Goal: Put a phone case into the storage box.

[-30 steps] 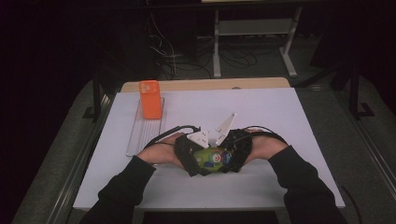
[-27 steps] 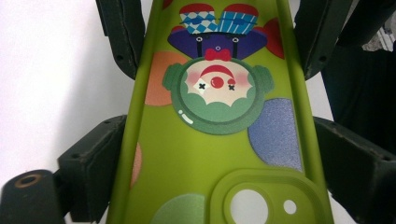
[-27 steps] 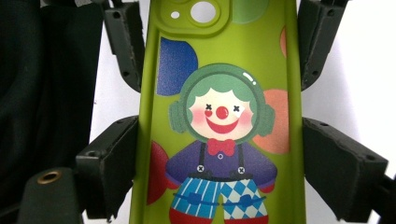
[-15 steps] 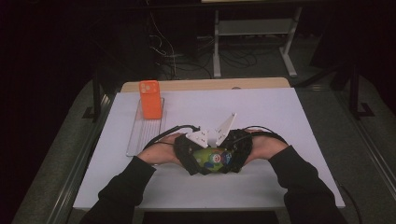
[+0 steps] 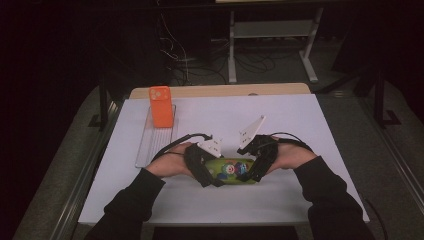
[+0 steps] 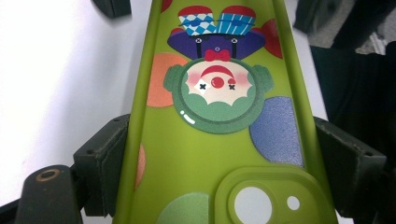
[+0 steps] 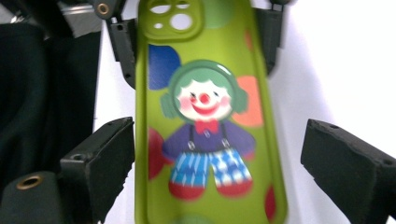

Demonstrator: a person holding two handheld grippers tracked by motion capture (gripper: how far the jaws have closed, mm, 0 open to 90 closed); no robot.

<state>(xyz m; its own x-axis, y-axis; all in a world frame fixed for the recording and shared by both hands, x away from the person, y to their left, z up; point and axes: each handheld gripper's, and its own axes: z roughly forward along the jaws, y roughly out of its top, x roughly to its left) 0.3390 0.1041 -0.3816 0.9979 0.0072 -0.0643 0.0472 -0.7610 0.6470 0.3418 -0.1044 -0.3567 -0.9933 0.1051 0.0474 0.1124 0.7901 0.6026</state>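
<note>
A lime-green phone case printed with a clown lies low over the white table, held between both hands. My left gripper is shut on its camera-hole end; in the left gripper view both black jaws press the sides of the case, and my left gripper spans it. My right gripper stands open around the other end. In the right gripper view the case runs between the jaws of my right gripper, close to the left jaw with a clear gap at the right one.
An orange phone case stands upright at the far end of a clear ribbed tray on the table's left. The white sheet covers the table top. Beyond the far edge are dark floor, cables and a desk frame.
The right gripper's grey plate has shifted slightly to the right. The left gripper and the green case stay in place.
</note>
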